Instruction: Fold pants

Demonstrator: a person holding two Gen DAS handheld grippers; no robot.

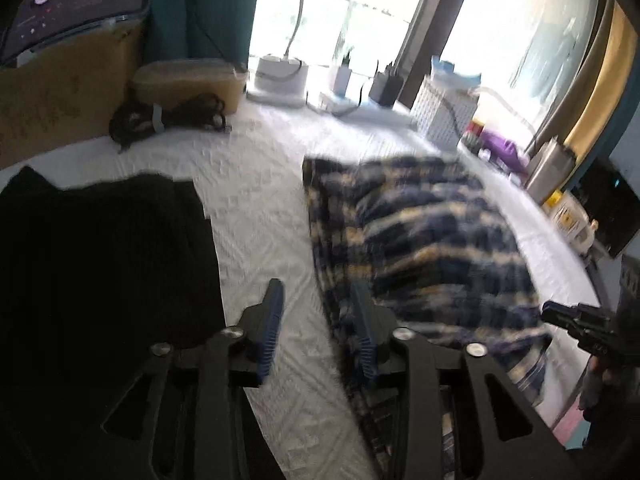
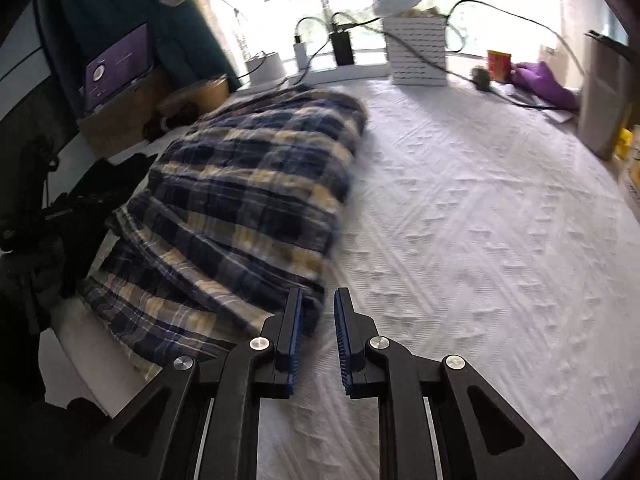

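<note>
The plaid pants (image 2: 244, 200), navy and cream checks, lie bunched in a rounded heap on the white quilted mattress cover (image 2: 480, 220), blurred in both views so their folds and hems are hard to read; in the left wrist view the pants (image 1: 424, 240) run under the gripper's frame at the bottom edge, where part of them is hidden. The left gripper (image 1: 318, 300) has its jaws spread, nothing between the blue pads, the right pad overlapping the cloth's near edge and the left one over bare cover. The right gripper (image 2: 318, 304) has its jaws drawn close with a narrow gap, empty, just beside the heap's near corner. A black garment (image 1: 104, 248) lies to the left of the pants, apart from them. Along the far edge by the bright window stand a white perforated box (image 2: 418, 50), chargers with black cables (image 2: 340, 46), a red can (image 2: 499, 65) and purple cloth (image 2: 544, 80). The cover to the right of the pants is wide and bare.
</note>
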